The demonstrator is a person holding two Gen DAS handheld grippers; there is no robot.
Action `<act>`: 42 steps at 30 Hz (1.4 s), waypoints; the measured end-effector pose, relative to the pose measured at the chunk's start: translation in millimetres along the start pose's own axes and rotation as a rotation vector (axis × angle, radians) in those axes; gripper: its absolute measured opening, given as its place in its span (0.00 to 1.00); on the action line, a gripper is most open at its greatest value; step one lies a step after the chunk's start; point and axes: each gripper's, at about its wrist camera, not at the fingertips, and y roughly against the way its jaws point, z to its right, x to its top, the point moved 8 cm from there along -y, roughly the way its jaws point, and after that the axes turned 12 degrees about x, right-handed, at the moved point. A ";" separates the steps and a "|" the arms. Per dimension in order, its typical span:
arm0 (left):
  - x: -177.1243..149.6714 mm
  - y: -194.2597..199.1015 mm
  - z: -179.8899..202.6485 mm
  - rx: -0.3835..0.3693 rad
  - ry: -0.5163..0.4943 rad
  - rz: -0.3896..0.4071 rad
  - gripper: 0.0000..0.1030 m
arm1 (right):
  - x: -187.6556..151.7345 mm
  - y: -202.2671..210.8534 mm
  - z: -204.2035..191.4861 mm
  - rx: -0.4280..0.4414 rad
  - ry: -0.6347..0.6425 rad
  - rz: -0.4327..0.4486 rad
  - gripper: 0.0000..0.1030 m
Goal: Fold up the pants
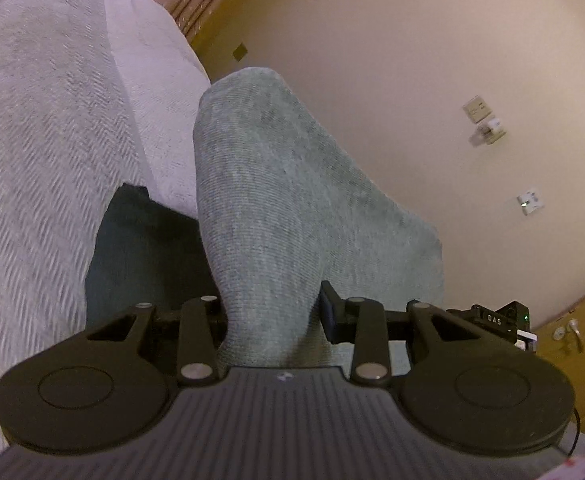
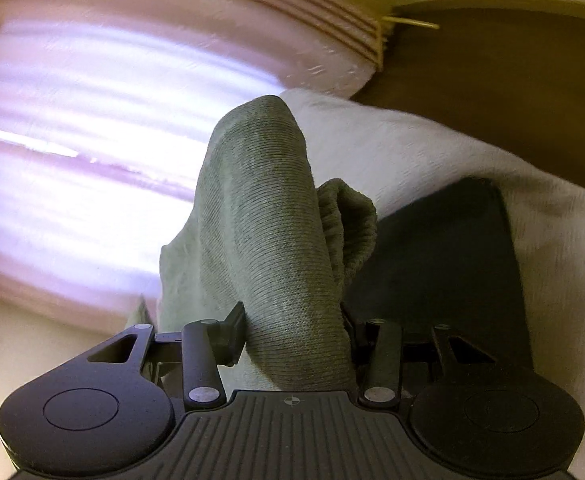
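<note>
The pants are grey-green knit fabric, lifted above a bed. In the left wrist view my left gripper is shut on a thick fold of them, and the cloth bulges up between the fingers. A darker, shaded stretch of the pants hangs below at the left. In the right wrist view my right gripper is shut on another bunch of the pants, with a ribbed edge curling out to the right. A dark shaded part of the pants lies beyond the right finger.
A white textured bedspread covers the bed under the pants, also seen as the bedspread in the right wrist view. A beige wall with sockets and a wooden door with a handle stand to the right. A bright curtained window fills the left.
</note>
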 end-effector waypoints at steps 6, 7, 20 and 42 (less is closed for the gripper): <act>-0.5 -45.8 -21.1 0.034 -0.012 -0.082 0.31 | 8.8 -15.1 45.8 -0.035 -0.061 -0.006 0.43; -4.7 -51.6 -24.9 0.040 -0.017 -0.095 0.31 | 10.8 -15.6 53.4 -0.058 -0.030 -0.014 0.44; -41.0 -60.7 -70.0 0.060 0.034 -0.066 0.34 | 5.9 -21.8 87.0 -0.157 0.041 -0.060 0.64; -8.7 -121.3 -17.1 0.555 -0.407 0.182 0.35 | 39.5 -87.1 74.1 -0.694 0.809 0.053 0.20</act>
